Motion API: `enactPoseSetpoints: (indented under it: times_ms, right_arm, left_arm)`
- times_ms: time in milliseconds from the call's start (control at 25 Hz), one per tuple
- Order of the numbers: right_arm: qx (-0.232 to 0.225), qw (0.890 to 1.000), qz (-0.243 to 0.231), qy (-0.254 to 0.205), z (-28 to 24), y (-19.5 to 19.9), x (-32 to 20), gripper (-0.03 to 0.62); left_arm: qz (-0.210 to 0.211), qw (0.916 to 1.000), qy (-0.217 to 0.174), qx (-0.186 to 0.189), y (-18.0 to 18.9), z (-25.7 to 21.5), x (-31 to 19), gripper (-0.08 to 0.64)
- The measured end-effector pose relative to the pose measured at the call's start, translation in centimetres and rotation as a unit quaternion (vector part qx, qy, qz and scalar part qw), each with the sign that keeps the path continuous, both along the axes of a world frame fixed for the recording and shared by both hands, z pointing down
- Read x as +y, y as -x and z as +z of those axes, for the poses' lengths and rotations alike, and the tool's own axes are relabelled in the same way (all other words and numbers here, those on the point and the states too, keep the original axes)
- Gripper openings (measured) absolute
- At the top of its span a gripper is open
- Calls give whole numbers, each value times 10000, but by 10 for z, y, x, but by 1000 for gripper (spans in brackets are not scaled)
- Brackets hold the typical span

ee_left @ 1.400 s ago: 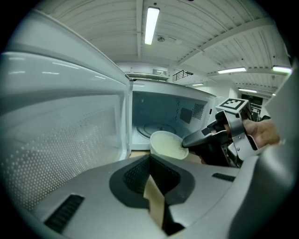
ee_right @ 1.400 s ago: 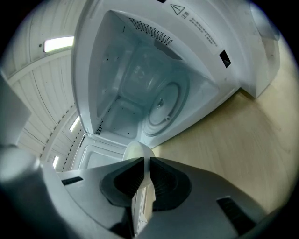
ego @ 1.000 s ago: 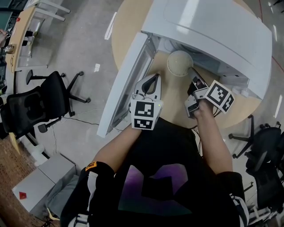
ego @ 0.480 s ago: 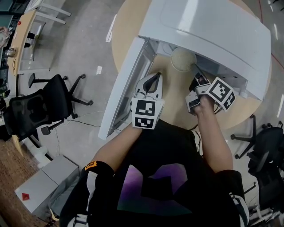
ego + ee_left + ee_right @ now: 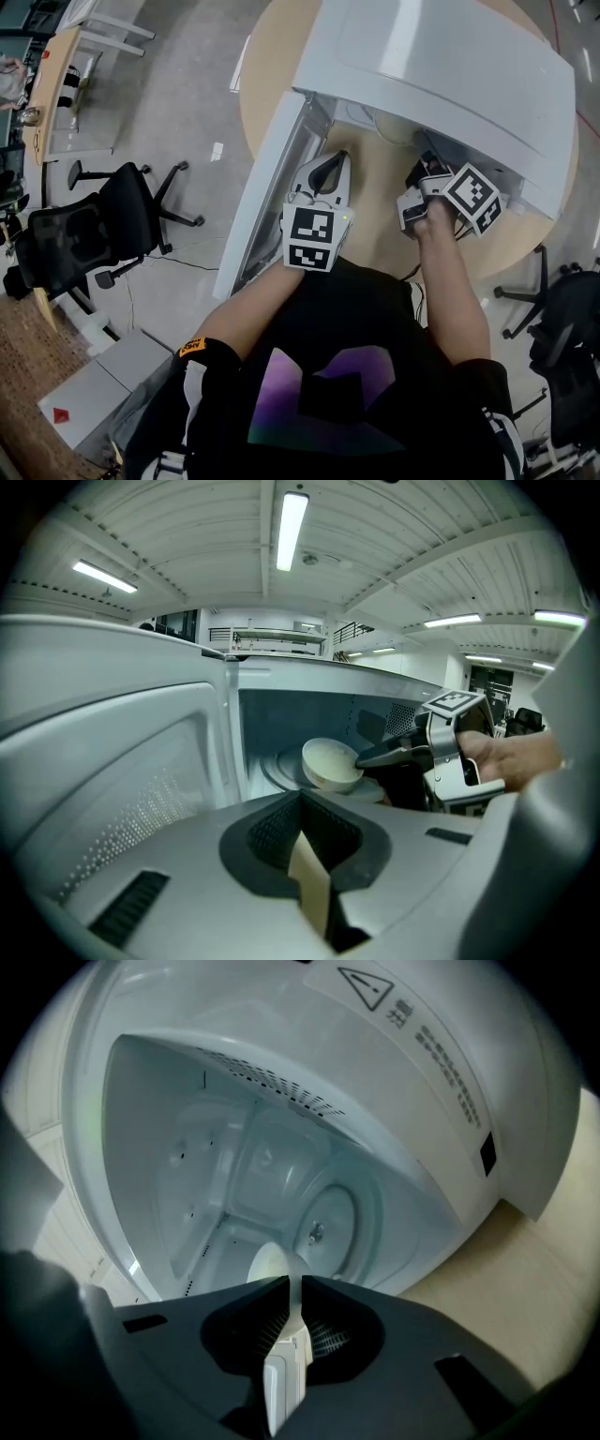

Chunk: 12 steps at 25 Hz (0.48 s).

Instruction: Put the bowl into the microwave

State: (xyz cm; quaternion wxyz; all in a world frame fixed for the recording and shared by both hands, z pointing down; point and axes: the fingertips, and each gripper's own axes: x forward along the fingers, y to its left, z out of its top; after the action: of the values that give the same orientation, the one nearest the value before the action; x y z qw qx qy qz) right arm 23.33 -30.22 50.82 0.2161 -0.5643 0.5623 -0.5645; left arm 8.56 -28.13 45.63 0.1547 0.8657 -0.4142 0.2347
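Pale grey floor [image 5: 187,103] beneath a round wooden table [image 5: 272,47]. Two black mesh office chairs [image 5: 103,220] stand at left, a further office chair [image 5: 567,323] at right, and a wooden desk [image 5: 54,75] at upper left. Fluorescent tube lights [image 5: 292,517] run along a ribbed white ceiling [image 5: 187,527].

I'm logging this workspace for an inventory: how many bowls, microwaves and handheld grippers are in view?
bowl: 1
microwave: 1
grippers: 2, the left gripper and the right gripper
total: 4
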Motion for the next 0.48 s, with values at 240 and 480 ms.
enactPoseSetpoints:
  times_ms: [240, 480]
  right_arm:
    - [-59, 9996, 275, -54, 1, -8, -10, 52]
    - [-166, 9984, 533, -84, 5, -13, -17, 52]
  left_arm:
    - [79, 10000, -7, 13, -8, -2, -8, 44]
    - [184, 9998, -11, 13, -16, -3, -14, 44]
